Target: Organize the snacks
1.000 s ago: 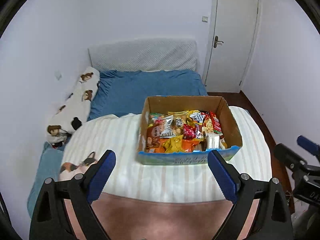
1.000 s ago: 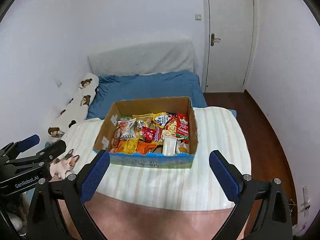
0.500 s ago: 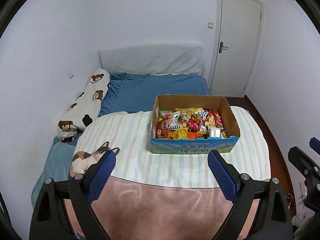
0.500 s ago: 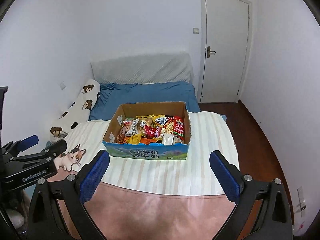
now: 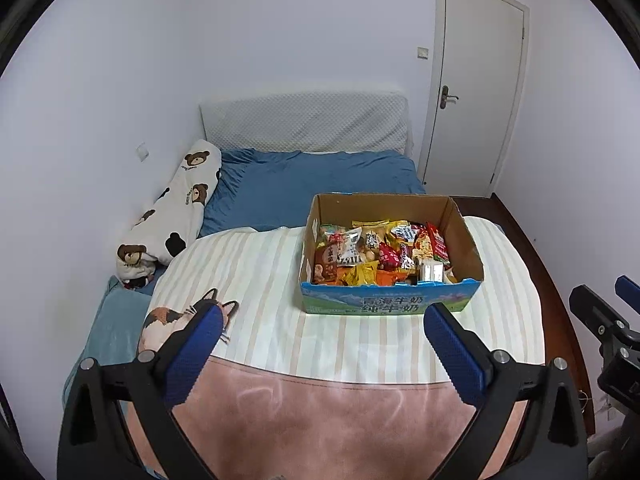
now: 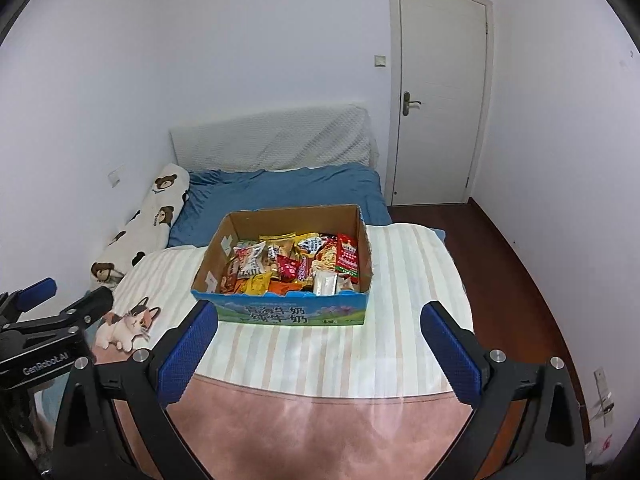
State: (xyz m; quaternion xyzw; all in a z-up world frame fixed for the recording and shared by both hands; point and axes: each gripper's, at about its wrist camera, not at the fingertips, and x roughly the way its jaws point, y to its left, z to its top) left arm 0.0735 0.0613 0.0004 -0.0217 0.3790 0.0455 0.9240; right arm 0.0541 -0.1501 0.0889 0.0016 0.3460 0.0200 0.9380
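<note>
Many snack packets (image 5: 376, 254) fill cardboard box (image 5: 390, 308).

A striped blanket (image 5: 260, 280) covers the bed (image 5: 304, 184), carrying a cardboard snack box (image 5: 384, 304).

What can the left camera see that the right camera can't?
Only the left wrist view shows the right gripper poking in at its right edge, jaws apart.

Only the right wrist view shows the left gripper at its left edge, also open, and a white wall socket low on the right wall.

Both see the cardboard box full of snack packets on the striped blanket, the cat picture, the bear pillow, the blue sheet and the closed door.
</note>
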